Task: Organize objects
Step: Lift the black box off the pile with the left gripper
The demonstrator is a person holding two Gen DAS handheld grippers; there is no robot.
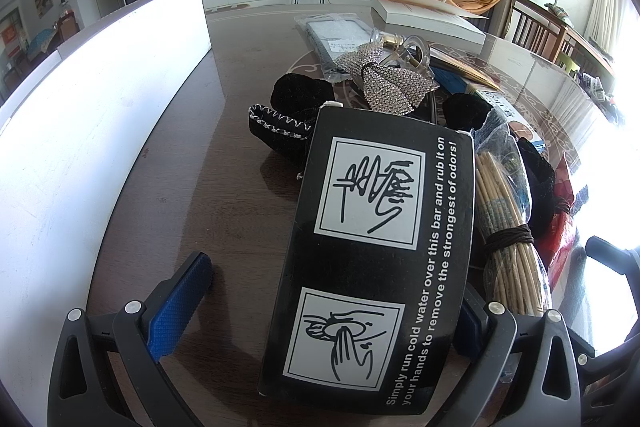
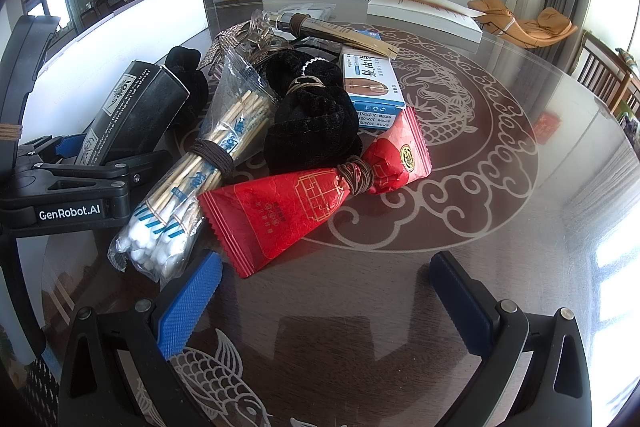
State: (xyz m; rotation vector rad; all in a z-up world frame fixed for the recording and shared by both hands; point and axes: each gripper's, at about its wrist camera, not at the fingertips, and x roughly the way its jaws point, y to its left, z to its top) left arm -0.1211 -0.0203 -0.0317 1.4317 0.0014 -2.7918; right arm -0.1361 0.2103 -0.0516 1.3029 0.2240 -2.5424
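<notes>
Glass-topped counter [image 2: 500, 187] with a pale dragon pattern carries a heap of small goods, a long white box [image 1: 100, 107] standing along its left side. At the heap's left edge the black carton [image 1: 376, 259] lies tilted between the left hand-held gripper [image 1: 328, 307] fingers, spread wide — only the far pad seems to touch it. Just beside it lie the cotton swabs [image 2: 192, 179], then a red packet [image 2: 288, 211]. Nearest, the right hand-held gripper [image 2: 324, 303] hangs released over bare glass.

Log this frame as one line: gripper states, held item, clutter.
left gripper: around black printed box, grip unclear | right gripper: open, empty | cotton swab bundle, red packet on glass-topped table
</notes>
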